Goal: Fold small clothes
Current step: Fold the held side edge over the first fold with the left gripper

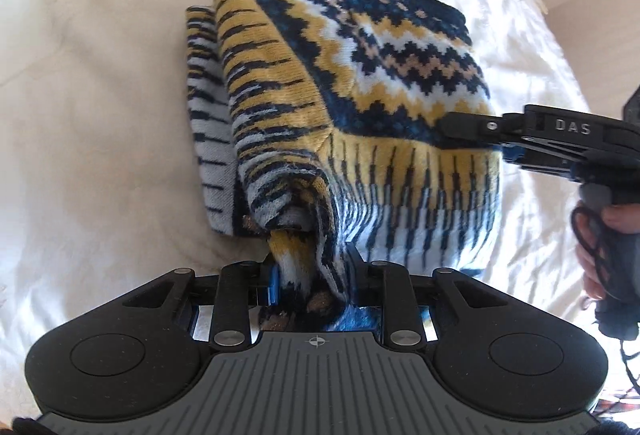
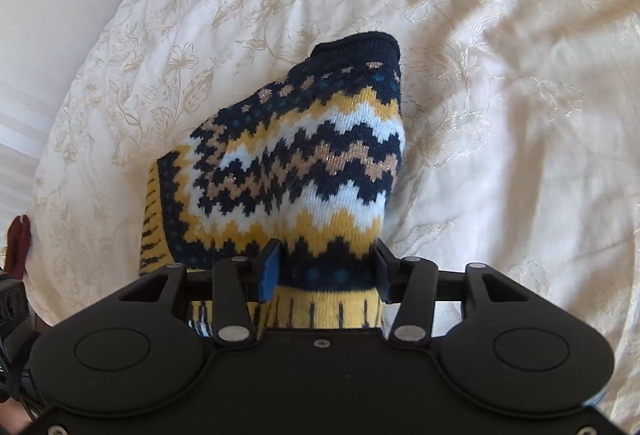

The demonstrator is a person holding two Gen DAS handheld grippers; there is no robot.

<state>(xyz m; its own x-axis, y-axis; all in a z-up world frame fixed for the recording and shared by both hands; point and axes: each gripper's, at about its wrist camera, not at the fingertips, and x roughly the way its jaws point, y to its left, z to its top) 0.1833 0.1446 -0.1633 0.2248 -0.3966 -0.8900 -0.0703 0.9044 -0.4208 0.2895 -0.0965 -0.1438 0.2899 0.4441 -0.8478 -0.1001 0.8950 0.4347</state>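
A thick knitted sweater [image 1: 360, 83], zigzagged in navy, mustard, white and tan, lies folded on a cream embroidered bedspread [image 1: 100, 115]. The left tool [image 1: 312, 275] pinches a bunched striped fold; the right tool [image 2: 326, 267] grips the sweater's ribbed edge

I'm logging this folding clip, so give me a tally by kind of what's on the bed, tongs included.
Knitted sweater: 1
Tongs: 2, the left tongs shut on the sweater's bunched fabric, the right tongs around its edge
Bedspread: 1
Total: 4
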